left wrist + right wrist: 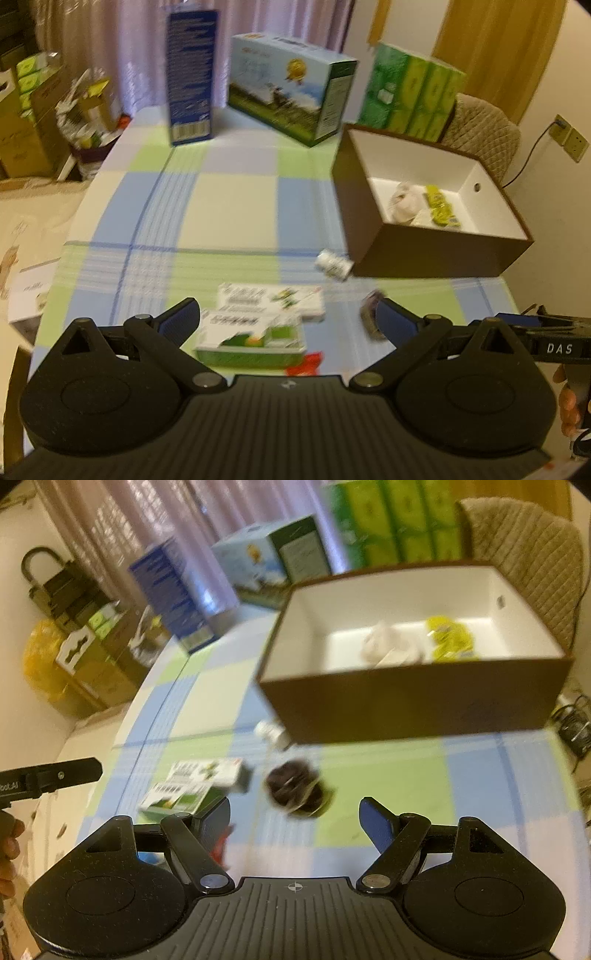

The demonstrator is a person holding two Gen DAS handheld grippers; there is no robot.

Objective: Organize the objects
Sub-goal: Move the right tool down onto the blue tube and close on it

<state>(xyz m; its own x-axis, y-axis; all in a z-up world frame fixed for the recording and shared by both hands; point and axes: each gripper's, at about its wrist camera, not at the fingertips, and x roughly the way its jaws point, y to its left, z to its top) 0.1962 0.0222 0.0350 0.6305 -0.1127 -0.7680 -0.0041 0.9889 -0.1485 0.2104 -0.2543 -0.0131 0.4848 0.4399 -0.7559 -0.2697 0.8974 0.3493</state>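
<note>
Both grippers level, fingers apart: left gripper (290,319) straddles green-white carton (251,338) lying crosswise; right gripper (295,816) behind dark blurred object (297,788)

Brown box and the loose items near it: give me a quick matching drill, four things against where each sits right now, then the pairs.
Things:
1. yellow-green packet
2. small white bottle
3. dark round item
4. tall blue carton

Places:
A. upright at the far edge of the table
B. on the cloth ahead of the right gripper
C. inside the brown box
D. lying at the brown box's near left corner

Pairs: 1-C, 2-D, 3-B, 4-A
</note>
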